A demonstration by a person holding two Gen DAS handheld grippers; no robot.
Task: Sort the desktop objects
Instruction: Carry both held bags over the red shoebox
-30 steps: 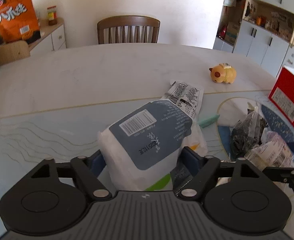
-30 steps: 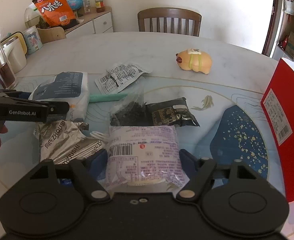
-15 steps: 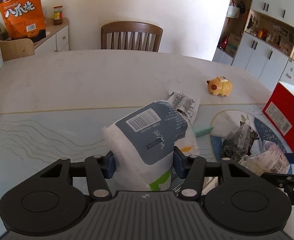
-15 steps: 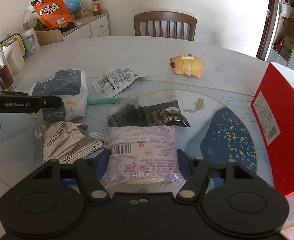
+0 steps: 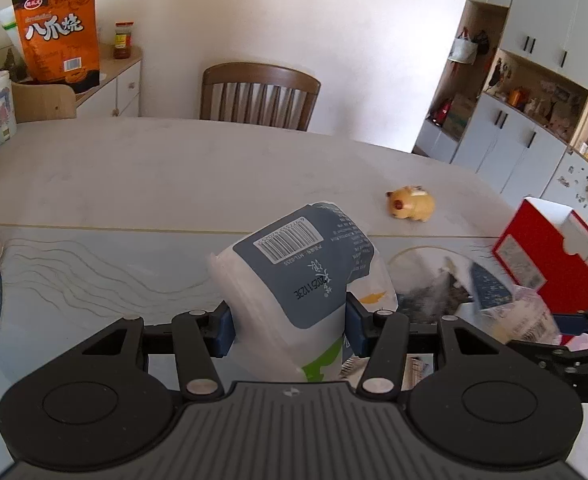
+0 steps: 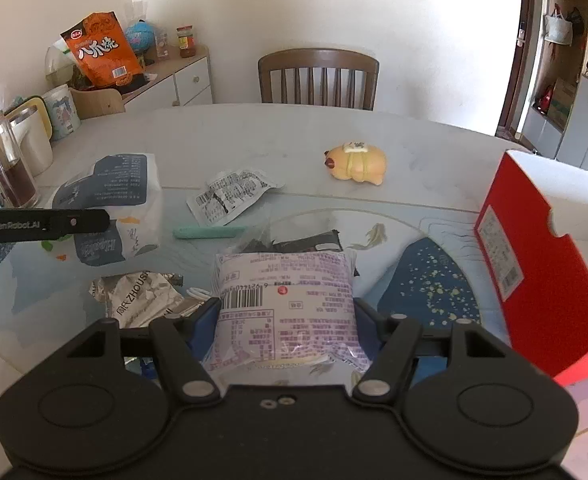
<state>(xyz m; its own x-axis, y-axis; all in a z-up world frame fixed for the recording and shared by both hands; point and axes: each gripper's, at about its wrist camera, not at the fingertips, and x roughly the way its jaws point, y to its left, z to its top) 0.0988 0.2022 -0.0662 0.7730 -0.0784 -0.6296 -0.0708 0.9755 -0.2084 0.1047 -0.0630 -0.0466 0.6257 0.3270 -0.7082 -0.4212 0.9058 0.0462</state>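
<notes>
the left gripper (image 5: 289, 330) clamps the blue-and-white pack (image 5: 298, 280) between its fingers; the right gripper (image 6: 283, 320) clamps the purple-printed packet (image 6: 283, 304). beyond them, the foil bag (image 6: 141, 300), printed sachet (image 6: 229, 196) and toy (image 6: 356, 162) lie unsorted.

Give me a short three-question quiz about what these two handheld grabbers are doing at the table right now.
1. What does the left gripper hold?
2. True or false: the right gripper is empty.
3. Which lies nearest the yellow toy: A) printed sachet, B) foil packet, C) green stick?

Key:
1. The white and blue-grey pack, pads pressing its sides.
2. False: it grips the purple-printed packet.
3. A.
</notes>
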